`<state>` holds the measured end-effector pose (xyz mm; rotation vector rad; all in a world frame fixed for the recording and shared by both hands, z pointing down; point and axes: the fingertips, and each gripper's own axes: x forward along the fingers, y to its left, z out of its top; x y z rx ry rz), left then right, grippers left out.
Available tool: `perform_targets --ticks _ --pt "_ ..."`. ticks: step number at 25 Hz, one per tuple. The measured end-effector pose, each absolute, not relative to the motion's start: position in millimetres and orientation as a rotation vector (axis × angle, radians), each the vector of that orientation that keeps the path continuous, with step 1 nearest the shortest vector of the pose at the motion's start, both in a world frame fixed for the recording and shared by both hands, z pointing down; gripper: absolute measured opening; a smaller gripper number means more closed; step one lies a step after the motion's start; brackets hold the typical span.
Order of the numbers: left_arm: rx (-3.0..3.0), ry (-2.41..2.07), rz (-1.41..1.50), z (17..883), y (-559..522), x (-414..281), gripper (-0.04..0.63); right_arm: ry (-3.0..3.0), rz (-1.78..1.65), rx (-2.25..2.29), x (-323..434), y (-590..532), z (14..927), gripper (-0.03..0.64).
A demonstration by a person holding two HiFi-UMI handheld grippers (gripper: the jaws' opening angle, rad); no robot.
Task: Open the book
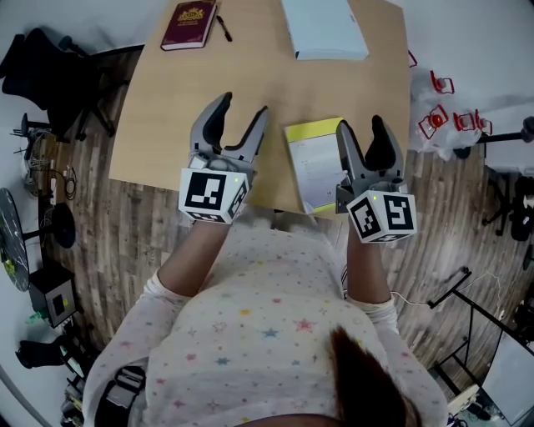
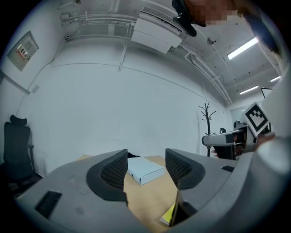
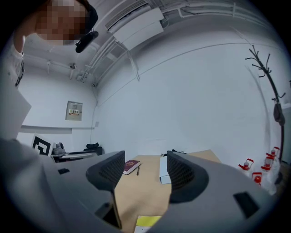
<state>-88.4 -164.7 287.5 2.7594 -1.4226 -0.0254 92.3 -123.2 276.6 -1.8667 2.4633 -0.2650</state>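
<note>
A thin book [image 1: 311,164] with a white cover and a yellow strip along its far edge lies shut on the wooden table [image 1: 163,117], at the near edge. My left gripper [image 1: 243,106] hovers open just left of it, nothing between its fingers. My right gripper [image 1: 360,123] hangs open over the book's right edge. In the left gripper view the book's yellow corner [image 2: 168,215] shows low right of the open gripper [image 2: 145,154]. The right gripper view has the same yellow strip [image 3: 148,221] below the open gripper [image 3: 145,159].
A dark red book [image 1: 189,23] and a pen [image 1: 223,27] lie at the table's far left. A white box [image 1: 324,27] sits at the far middle. An office chair [image 1: 50,67] stands left of the table; red-framed items [image 1: 442,117] lie on the floor to the right.
</note>
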Motion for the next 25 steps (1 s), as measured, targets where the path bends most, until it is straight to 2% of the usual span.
perform_targets --ticks 10,25 --pt "2.684 -1.532 -0.018 293 -164 -85 0.238 2.515 -0.302 -1.824 109 -133 282 0.258" --pt "2.598 -1.583 0.005 325 -161 -106 0.238 2.633 -0.414 -1.763 75 -135 328 0.229"
